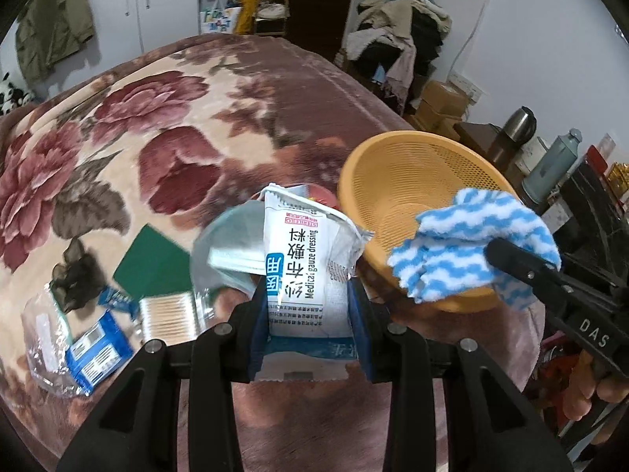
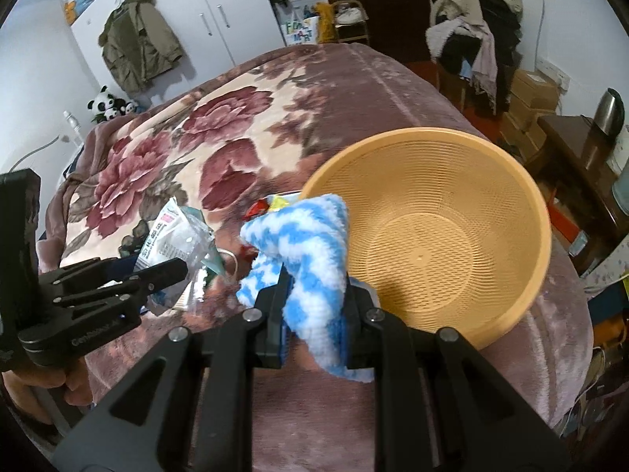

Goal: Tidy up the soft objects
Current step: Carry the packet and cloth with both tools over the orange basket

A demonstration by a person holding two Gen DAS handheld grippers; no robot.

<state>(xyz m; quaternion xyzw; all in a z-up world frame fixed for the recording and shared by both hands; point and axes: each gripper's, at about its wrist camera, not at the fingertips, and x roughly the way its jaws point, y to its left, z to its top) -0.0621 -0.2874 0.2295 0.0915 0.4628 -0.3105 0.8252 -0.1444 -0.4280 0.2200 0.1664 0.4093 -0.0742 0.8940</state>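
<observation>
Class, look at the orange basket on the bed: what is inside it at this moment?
The orange basket shows only its bare mesh floor; nothing lies inside. The blue-and-white cloth, clamped in the right gripper, covers part of its near rim.

You can read most on the white gauze packet (image 1: 304,271) that your left claw (image 1: 310,326) holds between its fingers. Along its length stands "Medical gauze dressing" in black Latin letters, and beside this a row of large Chinese characters, turned sideways to you. A small red label sits near the far end of the packet, but its letters are too small to read. On the body of your right claw (image 1: 511,259), seen to the right of the packet, you see "DAS" in white letters. The blue box (image 1: 98,348), lying on the bed to the left of your left claw, has print that is too blurred.
</observation>
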